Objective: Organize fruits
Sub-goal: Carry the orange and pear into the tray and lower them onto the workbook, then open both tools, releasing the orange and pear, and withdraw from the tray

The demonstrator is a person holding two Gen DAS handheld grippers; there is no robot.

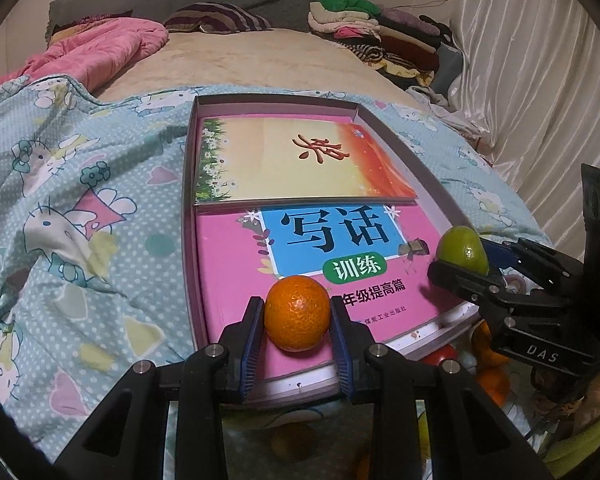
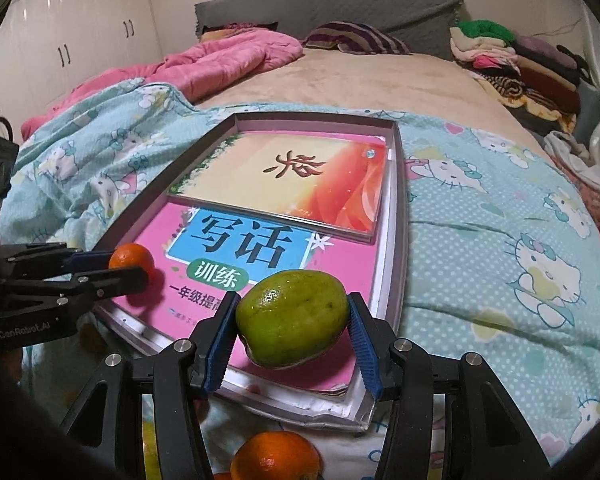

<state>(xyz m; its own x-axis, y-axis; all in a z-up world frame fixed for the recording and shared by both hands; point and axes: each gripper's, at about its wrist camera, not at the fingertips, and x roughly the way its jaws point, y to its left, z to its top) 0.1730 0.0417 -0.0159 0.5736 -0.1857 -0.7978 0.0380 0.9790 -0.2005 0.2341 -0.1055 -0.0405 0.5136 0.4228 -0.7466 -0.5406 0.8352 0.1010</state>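
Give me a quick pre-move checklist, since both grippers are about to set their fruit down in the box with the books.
1. Left gripper clamped on orange: ok.
2. Right gripper clamped on green fruit: ok.
3. Both fruits over the box: ok.
4. Landing spot on pink book free of other fruit: ok.
5. Grippers apart from each other: ok.
6. Fruit touching the book yet: cannot tell.
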